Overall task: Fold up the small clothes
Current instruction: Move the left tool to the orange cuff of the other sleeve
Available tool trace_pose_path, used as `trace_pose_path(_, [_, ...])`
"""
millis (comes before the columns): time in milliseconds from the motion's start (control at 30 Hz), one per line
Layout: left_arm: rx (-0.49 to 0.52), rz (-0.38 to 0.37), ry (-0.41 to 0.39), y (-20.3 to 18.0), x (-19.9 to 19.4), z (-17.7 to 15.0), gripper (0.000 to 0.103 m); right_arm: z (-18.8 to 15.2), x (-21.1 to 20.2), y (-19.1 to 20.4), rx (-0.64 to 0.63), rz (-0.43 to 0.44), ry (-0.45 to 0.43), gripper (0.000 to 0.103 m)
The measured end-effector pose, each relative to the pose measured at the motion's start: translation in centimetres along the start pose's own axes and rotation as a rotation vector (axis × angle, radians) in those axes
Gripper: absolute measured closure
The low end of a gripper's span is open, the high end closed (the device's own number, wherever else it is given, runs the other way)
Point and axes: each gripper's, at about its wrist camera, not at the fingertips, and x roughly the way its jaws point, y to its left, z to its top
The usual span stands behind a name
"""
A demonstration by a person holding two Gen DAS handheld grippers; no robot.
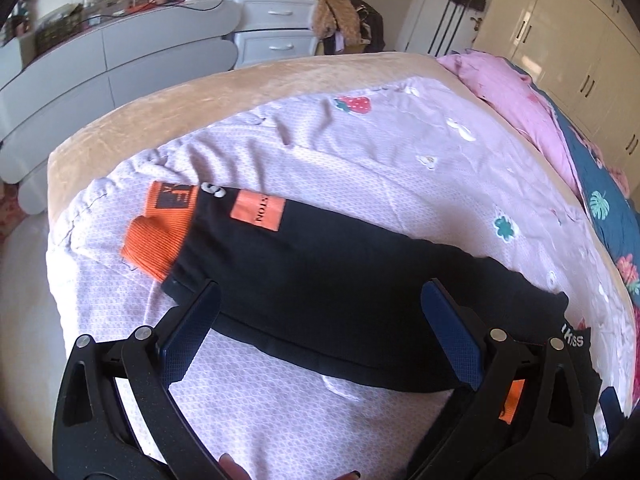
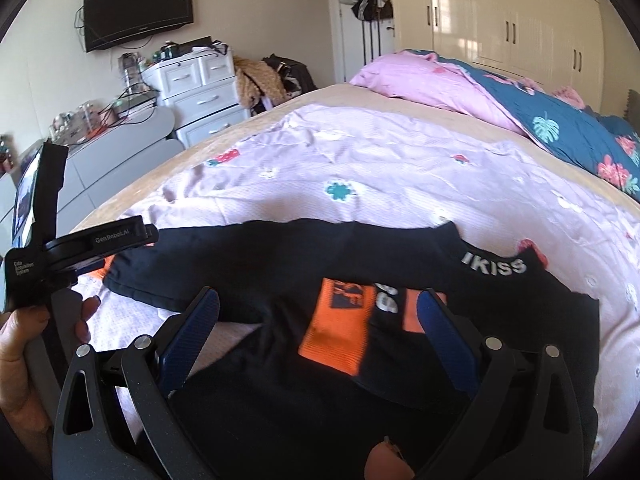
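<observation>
Lilac bedsheet (image 1: 360,152) carries black trousers (image 1: 320,280) beside white wardrobe (image 2: 520,20).

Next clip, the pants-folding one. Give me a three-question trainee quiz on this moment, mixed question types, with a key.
1. True or false: the left gripper is clamped on the black pants.
2. What colour is the cuff on the leg stretched out to the left in the left wrist view? A) white B) orange C) green
3. Fill in: the white lettering on the waistband in the right wrist view reads ____.

Key: 1. False: both the left and the right gripper are open above the pants, which lie on the lilac sheet. 2. B. 3. IKISS.
</observation>
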Motion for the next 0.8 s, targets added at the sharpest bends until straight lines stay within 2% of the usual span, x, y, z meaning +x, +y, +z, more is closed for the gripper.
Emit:
trace_pose_path(600, [-0.151, 0.097, 0.030, 5.6, 1.8, 1.8, 0.009, 1.9, 3.1, 5.3, -0.077, 0.067, 0.033, 0.005])
trace_pose_path(700, [-0.160, 0.131, 0.033, 6.2, 2.1, 1.8, 0.009, 1.9, 3.3, 5.9, -0.083, 0.082, 0.045, 0.005])
trace_pose_path(800, [-0.195, 0.156, 0.066, 7.1, 3.0, 1.7, 0.009, 1.7, 3.4, 6.3, -0.098, 0.083, 0.051, 0.005])
